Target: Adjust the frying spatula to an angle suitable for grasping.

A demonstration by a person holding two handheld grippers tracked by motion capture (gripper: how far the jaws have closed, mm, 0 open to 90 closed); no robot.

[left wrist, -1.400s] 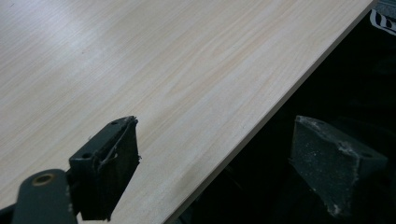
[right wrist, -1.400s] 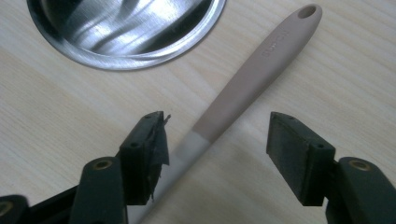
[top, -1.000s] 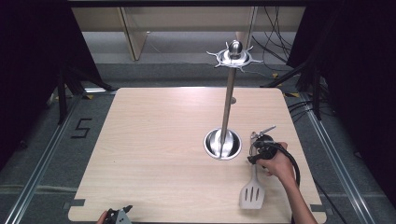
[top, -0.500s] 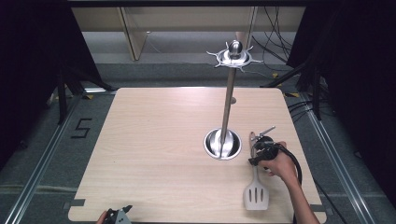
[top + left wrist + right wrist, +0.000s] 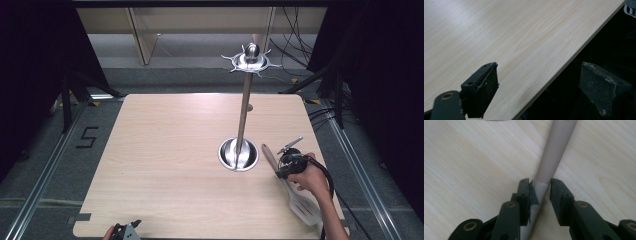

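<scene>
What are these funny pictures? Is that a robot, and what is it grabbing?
It's a person, not a robot, holding a grabbing tool in each hand. One picture looks down from above the wooden table. The other two come from small cameras riding on each tool. On the table stand a shiny metal stand with hooks on top, and a slotted spatula. The right claw has just been closing around the spatula's handle. The left claw waits open at the table's edge.
</scene>
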